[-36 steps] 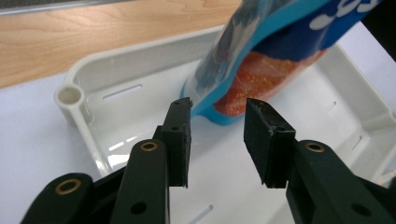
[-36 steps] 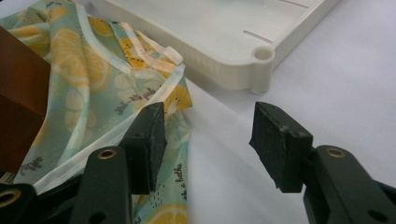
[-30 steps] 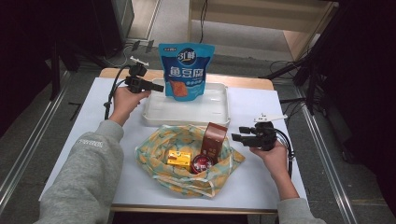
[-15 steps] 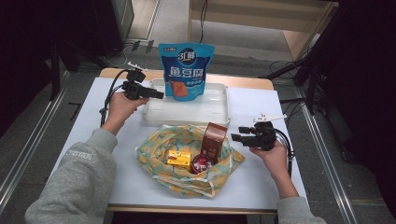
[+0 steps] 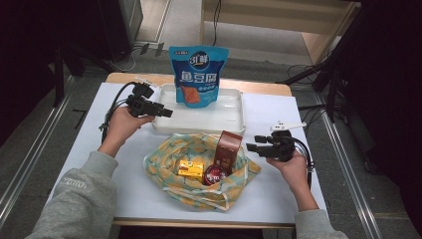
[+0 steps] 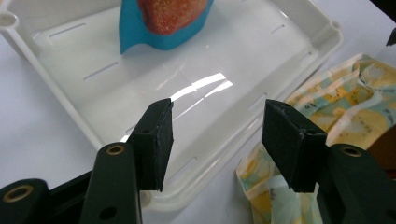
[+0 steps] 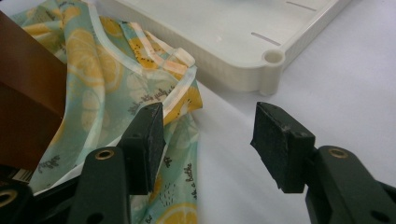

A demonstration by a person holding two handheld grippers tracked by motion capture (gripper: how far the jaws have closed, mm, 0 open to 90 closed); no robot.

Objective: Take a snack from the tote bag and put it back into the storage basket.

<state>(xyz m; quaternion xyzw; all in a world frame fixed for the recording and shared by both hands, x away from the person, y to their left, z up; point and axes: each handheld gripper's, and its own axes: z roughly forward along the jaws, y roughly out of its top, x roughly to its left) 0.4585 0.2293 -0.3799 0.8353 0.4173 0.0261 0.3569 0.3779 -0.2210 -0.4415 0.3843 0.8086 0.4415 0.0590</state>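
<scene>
A blue snack pouch (image 5: 198, 74) stands upright at the back of a white tray (image 5: 231, 117). My left gripper (image 5: 166, 112) hovers over the tray's front left corner, apart from the pouch. Its jaws have just been opening and nothing is between them. In the left gripper view, the left gripper (image 6: 217, 135) stands open above the tray floor (image 6: 93, 70), with the pouch (image 6: 163, 18) beyond it. My right gripper (image 5: 251, 148) is open and empty beside a lemon-print cloth bag (image 5: 164, 159). The right gripper view shows the right gripper (image 7: 210, 135) just above the bag's hem (image 7: 102, 70).
The bag holds a brown box (image 5: 229, 148), a yellow box (image 5: 191, 169) and a red can (image 5: 215, 175). The brown box (image 7: 28, 102) rises at the left of the right gripper view, with the tray corner (image 7: 224, 37) behind. White tabletop lies on both sides.
My left gripper has drawn back from the pouch toward the tray's front left corner, and its jaws stand wider. The pouch stays upright in the tray. The right hand has not moved.
</scene>
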